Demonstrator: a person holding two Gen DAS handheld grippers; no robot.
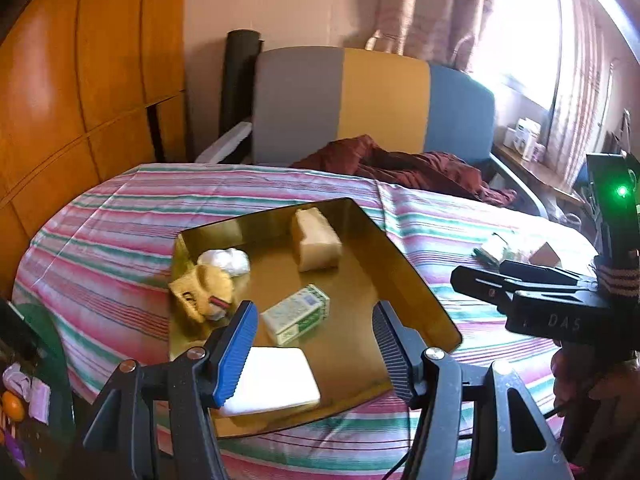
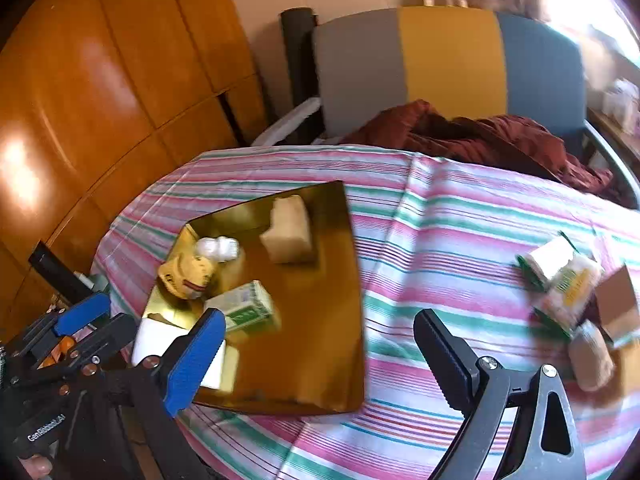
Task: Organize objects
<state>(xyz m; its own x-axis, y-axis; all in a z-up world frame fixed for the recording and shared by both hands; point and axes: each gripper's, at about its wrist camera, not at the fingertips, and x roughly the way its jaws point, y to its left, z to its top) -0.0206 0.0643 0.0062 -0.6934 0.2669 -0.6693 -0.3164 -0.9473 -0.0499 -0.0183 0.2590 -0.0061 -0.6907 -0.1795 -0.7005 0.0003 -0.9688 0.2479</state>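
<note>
Striped cloth (image 1: 120, 216) covers the table under my grippers. My left gripper (image 1: 316, 352) hangs open and empty over the gold tray (image 1: 404, 280), the white pad (image 1: 276, 380) between its fingers; my right gripper (image 2: 320, 364) gapes empty, cartons (image 2: 560, 280) off to its right.

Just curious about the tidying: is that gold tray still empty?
No, the gold tray already holds several things, among them a green-and-white box, a flat white block and a white ball.
</note>
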